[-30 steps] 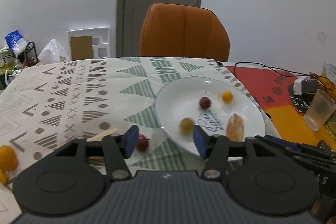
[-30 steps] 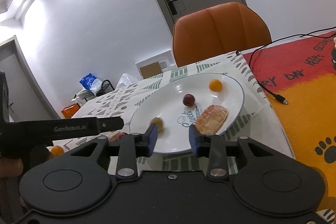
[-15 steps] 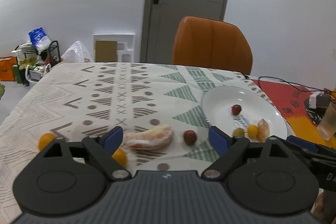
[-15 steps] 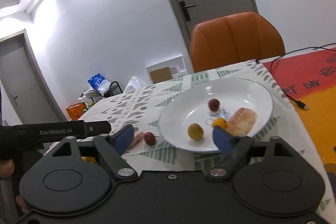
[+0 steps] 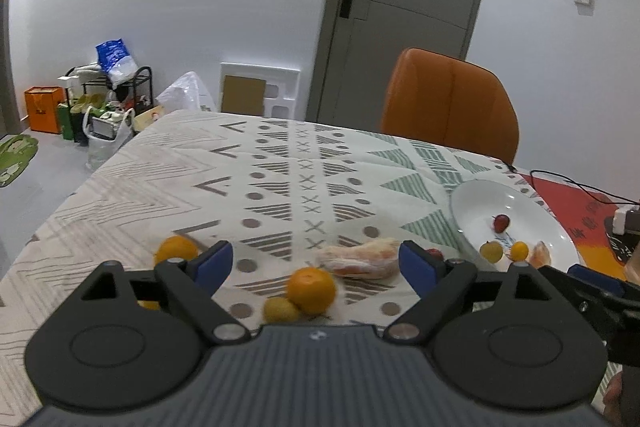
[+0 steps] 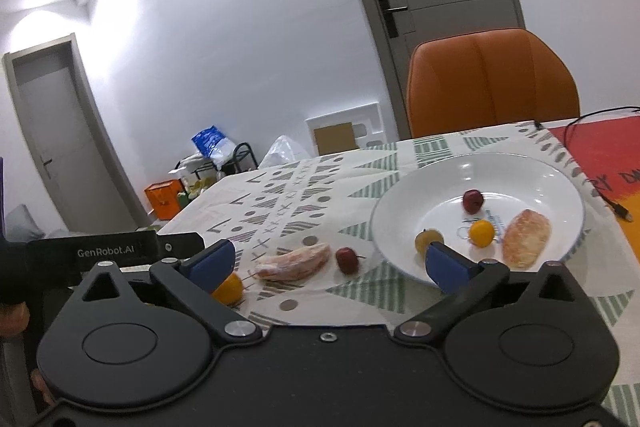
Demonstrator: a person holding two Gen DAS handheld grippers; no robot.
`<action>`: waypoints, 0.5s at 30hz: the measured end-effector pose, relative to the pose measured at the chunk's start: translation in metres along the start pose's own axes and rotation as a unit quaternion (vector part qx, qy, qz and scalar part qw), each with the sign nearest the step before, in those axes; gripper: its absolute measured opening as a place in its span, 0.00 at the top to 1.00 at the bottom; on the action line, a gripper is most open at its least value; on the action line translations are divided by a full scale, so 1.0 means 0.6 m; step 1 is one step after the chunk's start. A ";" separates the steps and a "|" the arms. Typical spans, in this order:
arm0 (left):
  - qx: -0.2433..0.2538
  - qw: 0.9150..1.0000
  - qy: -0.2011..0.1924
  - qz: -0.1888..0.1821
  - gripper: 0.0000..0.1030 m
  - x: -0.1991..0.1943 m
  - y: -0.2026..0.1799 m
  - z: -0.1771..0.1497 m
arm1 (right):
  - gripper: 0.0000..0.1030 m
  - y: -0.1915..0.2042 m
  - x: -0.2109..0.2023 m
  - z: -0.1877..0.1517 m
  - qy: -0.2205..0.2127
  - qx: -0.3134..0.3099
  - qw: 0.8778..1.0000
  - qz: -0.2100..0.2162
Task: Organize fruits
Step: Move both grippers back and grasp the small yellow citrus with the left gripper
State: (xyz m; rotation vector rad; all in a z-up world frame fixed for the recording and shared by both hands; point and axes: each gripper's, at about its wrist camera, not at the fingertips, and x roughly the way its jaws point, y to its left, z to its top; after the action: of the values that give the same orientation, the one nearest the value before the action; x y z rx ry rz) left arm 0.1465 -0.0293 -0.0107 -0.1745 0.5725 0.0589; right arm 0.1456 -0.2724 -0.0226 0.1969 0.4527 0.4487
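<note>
Both grippers' jaws had just been opening, and nothing sat between either pair. The left gripper [image 5: 316,259] swung away from the white plate [image 5: 472,199], which slid to the right edge of its view, and faced 2 oranges and a peeled citrus segment [image 5: 360,261] on the cloth. The right gripper [image 6: 332,263] also shifted left, bringing the loose red fruit [image 6: 347,259] into view.

left gripper [image 5: 312,263]: jaws just opened wide, nothing gripped, angled down over the cloth [image 5: 280,187] | right gripper [image 6: 332,263]: jaws just spread to widest, nothing gripped, angled down, to the right of the left gripper
</note>
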 end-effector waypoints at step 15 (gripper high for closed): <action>-0.042 0.999 -0.001 0.022 0.16 -0.001 0.097 -0.021 | 0.07 0.045 0.051 -0.017 0.041 -0.039 0.998 0.009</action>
State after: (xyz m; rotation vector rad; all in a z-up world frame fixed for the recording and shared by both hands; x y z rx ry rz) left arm 0.1332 0.0257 -0.0296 -0.2430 0.5731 0.1263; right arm 0.1554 -0.2337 -0.0354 0.1063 0.5134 0.4919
